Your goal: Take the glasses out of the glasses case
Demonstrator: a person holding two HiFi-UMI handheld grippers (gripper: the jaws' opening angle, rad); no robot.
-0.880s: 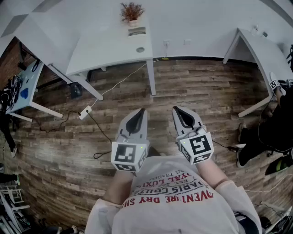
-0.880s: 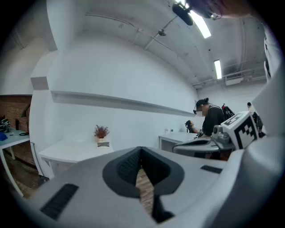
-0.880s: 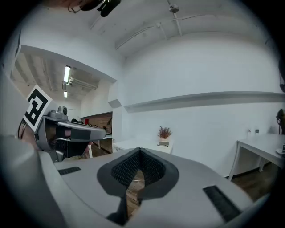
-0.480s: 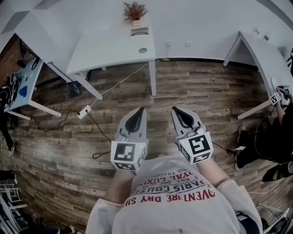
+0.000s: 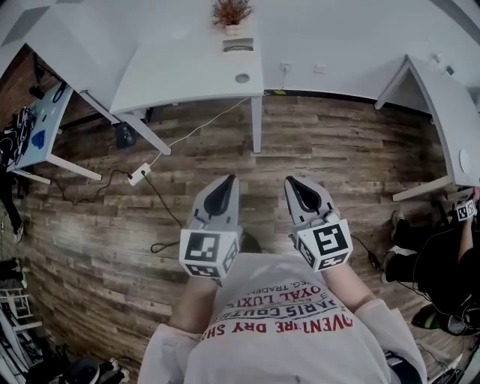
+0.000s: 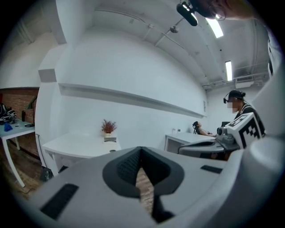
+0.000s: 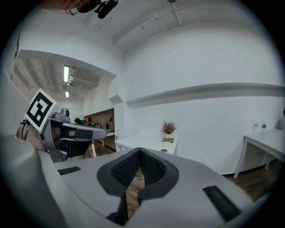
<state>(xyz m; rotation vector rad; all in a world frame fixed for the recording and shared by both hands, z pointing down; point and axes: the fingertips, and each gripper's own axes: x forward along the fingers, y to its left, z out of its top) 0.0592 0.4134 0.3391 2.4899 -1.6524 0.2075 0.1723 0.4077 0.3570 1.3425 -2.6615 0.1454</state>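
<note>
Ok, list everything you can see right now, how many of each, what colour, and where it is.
middle table: one, white, ahead by the wall
potted plant: one, reddish-brown in a pale pot, at that table's far edge
flat item: one, grey, just in front of the plant; can't tell what it is
round item: one, grey, nearer on the same table
left table: one, pale, far left, with blue things on it
right table: one, white, far right
power strip: one, white, on the wooden floor
another person: one, dark clothes, far right
left gripper: grey, shut, empty
right gripper: grey, shut, empty, beside it
</note>
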